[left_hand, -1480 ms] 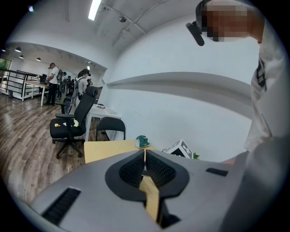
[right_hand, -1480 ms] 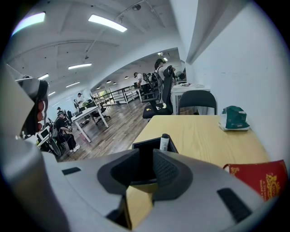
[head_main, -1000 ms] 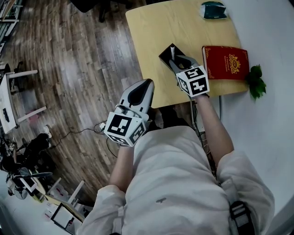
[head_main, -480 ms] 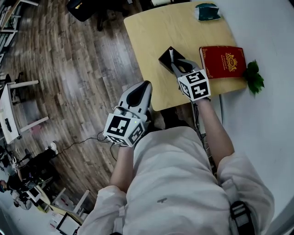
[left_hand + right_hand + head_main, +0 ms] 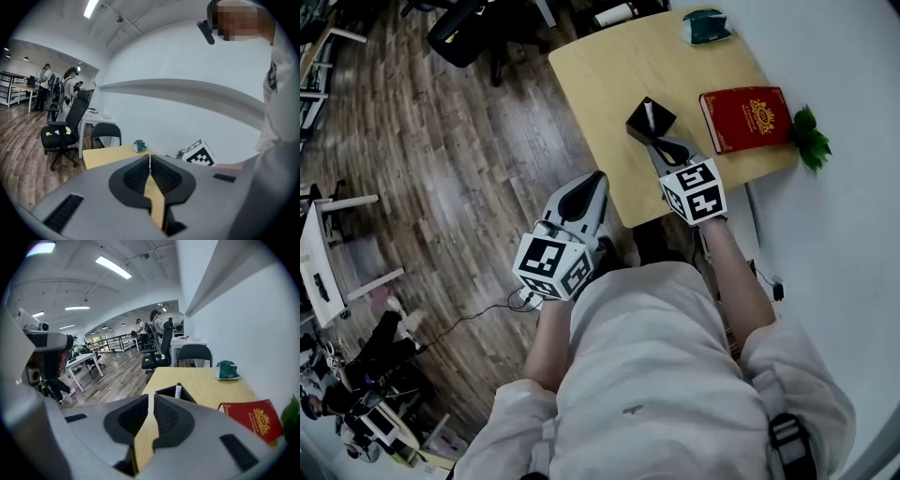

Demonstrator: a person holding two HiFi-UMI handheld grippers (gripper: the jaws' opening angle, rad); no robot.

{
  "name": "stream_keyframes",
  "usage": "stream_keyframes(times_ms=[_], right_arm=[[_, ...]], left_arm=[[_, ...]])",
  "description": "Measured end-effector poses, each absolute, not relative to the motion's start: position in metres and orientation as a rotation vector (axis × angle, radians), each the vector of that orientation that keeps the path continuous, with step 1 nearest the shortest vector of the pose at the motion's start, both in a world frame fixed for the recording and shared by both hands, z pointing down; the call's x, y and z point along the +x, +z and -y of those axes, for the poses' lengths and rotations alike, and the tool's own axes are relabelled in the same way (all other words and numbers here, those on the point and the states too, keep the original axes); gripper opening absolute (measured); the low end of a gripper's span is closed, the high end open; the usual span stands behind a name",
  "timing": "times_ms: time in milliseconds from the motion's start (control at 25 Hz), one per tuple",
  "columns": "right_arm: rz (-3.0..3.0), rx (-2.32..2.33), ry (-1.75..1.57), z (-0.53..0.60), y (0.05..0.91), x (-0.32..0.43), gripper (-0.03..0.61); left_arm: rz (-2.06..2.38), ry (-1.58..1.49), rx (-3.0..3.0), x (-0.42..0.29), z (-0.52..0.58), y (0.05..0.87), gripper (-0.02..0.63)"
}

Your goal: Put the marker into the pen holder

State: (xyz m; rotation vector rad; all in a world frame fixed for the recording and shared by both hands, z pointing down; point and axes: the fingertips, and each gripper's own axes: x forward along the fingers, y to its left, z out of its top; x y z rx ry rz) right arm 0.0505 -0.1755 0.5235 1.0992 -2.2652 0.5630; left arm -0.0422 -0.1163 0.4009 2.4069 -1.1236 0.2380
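Your right gripper [image 5: 661,142] hung over the counter [image 5: 609,66] with its jaws pressed almost together on nothing. Its tips were just on your side of the pen holder [image 5: 636,124]. The marker [image 5: 649,114] already stood upright inside that holder, its white cap above the rim, so the task looked done.

The main risk from there was a bump. The holder looked light and stood free on the bare wood. If you had pushed the right gripper forward or swung it sideways, its nose could have caught the near wall. That could have slid or tipped the holder and thrown the marker out. Lifting up and back toward yourself seemed the safer way out.

Your left gripper [image 5: 598,176] was also closed and empty. It was held out past the counter's left edge, over the floor, well apart from everything, so it threatened nothing.

A red book [image 5: 745,117] lay near the right edge, beside a green plant [image 5: 808,141] just off that edge. A green packet [image 5: 705,25] sat at the far right corner, and an office chair [image 5: 464,28] stood beyond the far left corner. None of these stood in the way between the gripper and you.
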Motion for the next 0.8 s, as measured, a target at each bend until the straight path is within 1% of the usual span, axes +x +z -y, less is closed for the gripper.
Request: stream_keyframes(times_ms=[440,800], right_arm=[[2.239,1.200,0.528,0.111,0.495,0.021,0.007],[2.246,1.254,0.468,0.054,0.466,-0.009,0.000]], left_arm=[[0.991,0.233,2.487,-0.069,0.075,0.394,0.015],[0.946,0.210,2.511,-0.098,0.032,0.392,0.015]])
